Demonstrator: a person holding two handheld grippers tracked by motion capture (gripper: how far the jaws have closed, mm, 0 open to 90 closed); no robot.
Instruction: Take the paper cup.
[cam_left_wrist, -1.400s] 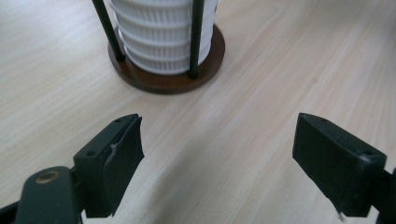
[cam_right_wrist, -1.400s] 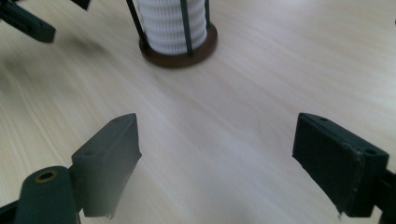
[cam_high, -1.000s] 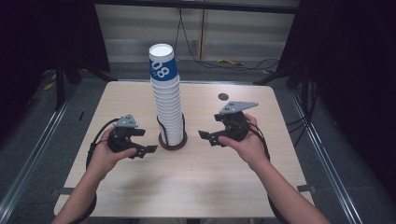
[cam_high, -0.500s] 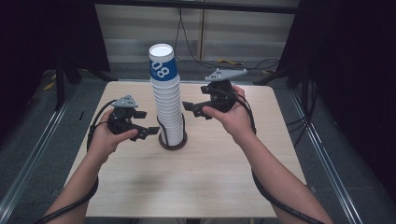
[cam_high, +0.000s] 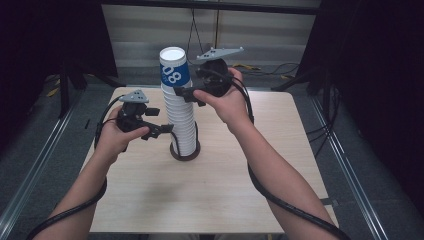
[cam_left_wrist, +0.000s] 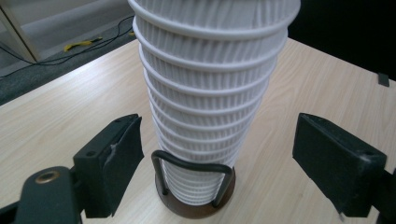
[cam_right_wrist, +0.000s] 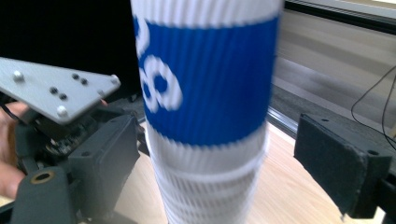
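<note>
Right gripper (cam_high: 184, 92) has climbed from counter (cam_high: 280, 165) level to the blue-banded top cup (cam_high: 174, 70), upper centre of frame. Its jaws have just been opening; they straddle the cup, pads apparently clear, though that view is blurred. Left gripper (cam_high: 167, 130) rose slightly, jaws wide either side of the lower cup stack (cam_high: 180, 122), not touching. The stack sits in its holder (cam_high: 185, 151) mid-counter. Looks set up to pull the top cup; nothing gripped yet.

stack of white ribbed paper cups (cam_left_wrist: 210, 93) sits upright in a round brown holder (cam_left_wrist: 196, 205) with a dark wire loop (cam_left_wrist: 191, 163), on the light wood desk (cam_left_wrist: 56, 121). the left hand-held gripper (cam_left_wrist: 215, 163) has its black jaws apart either side, neither touching the cups.
</note>
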